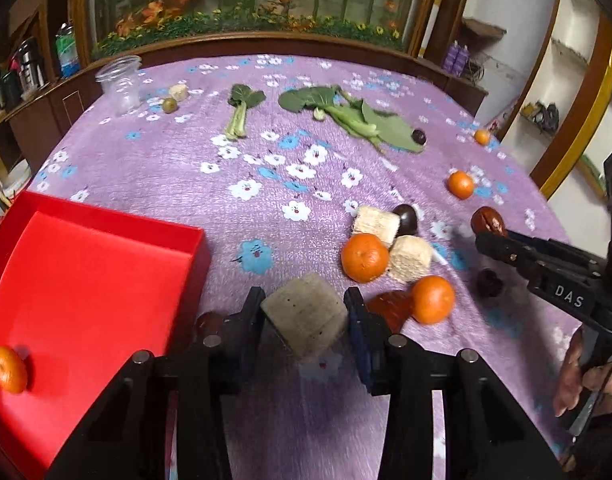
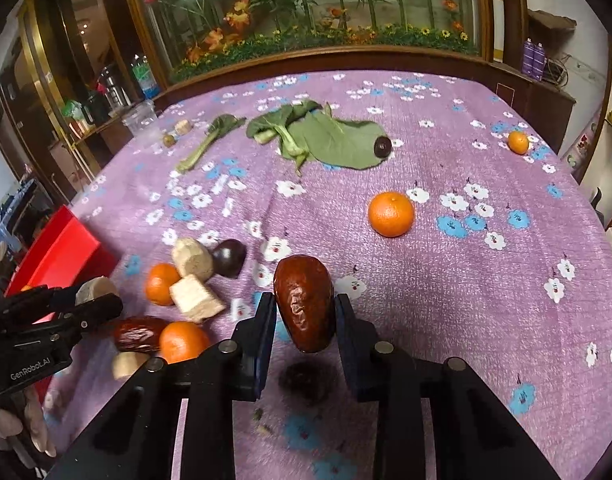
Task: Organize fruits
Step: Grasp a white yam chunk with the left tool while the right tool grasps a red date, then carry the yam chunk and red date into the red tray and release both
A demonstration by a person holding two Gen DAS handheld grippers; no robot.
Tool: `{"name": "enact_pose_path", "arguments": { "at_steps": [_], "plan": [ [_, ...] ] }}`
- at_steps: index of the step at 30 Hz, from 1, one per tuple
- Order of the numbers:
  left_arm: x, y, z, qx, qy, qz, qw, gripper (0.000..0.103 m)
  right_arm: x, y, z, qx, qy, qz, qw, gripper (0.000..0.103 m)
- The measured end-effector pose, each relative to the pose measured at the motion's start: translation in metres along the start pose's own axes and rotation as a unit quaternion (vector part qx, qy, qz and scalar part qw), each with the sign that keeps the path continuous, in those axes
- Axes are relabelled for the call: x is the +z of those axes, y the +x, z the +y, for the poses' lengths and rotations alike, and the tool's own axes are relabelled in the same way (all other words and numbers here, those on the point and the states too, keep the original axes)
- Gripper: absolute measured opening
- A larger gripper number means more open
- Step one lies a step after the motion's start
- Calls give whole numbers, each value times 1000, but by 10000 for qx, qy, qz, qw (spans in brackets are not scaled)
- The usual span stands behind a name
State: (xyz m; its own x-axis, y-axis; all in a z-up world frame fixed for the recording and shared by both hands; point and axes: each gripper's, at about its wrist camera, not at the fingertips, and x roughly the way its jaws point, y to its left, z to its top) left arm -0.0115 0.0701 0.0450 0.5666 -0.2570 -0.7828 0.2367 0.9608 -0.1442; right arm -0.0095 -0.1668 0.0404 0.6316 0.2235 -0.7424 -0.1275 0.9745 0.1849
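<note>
- The left claw (image 1: 306, 316) is clamped on a pale, rough-sided cube (image 1: 303, 322), held just above the purple flowered cloth (image 1: 265, 152) of the counter; its own camera shows both pads pressed to the cube's sides.
- The right wrist view shows that same left claw (image 2: 99, 300) only from the side, at the left edge, with the cube (image 2: 95, 286) a pale lump at its tip.
- The right claw (image 2: 305, 312) grips a wrinkled red-brown date (image 2: 303, 304), lifted clear of the cloth, its shadow lying below it. In the left view this claw (image 1: 484, 238) enters from the right with the date (image 1: 488, 220) at its tip.
- Only the left view shows the inside of the red tray (image 1: 85, 280), at lower left: one mandarin (image 1: 9, 369) lies in it. The right view catches just a corner of the tray (image 2: 61, 252).
- Between the two claws lies a cluster: two mandarins (image 1: 364, 258), two pale blocks (image 1: 410, 258), a dark round fruit (image 1: 406, 220), and another date (image 2: 139, 334) touching the near mandarin (image 2: 181, 342).
- The right view shows plainly a lone mandarin (image 2: 390, 214) further out and a small one (image 2: 518, 142) near the far right edge.
- Leafy greens (image 2: 326, 136) lie across the far side, a dark fruit (image 2: 382, 146) resting on a leaf.
- A clear jar (image 1: 119, 84) stands at the far left corner, seen clearly only from the left.
</note>
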Motion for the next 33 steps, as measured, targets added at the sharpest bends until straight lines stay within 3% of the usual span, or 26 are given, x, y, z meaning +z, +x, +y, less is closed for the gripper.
{"name": "enact_pose_path", "arguments": {
  "at_steps": [8,17,29,33],
  "plan": [
    [-18,-61,42,-11,-680,-512,9964,39,-6,-35,30,297,-97,-187,9993,32],
    [-50,-109,111,556,-1388,-889,9848,39,-16,-54,97,748,-481,-223,9958,32],
    [-72,-113,160,1316,-1683,-913,9726,39,-27,-22,214,1620,-1079,285,9805,32],
    [-75,-110,170,1506,-1728,-921,9690,39,-28,-3,238,1702,-1213,428,9770,32]
  ]
}}
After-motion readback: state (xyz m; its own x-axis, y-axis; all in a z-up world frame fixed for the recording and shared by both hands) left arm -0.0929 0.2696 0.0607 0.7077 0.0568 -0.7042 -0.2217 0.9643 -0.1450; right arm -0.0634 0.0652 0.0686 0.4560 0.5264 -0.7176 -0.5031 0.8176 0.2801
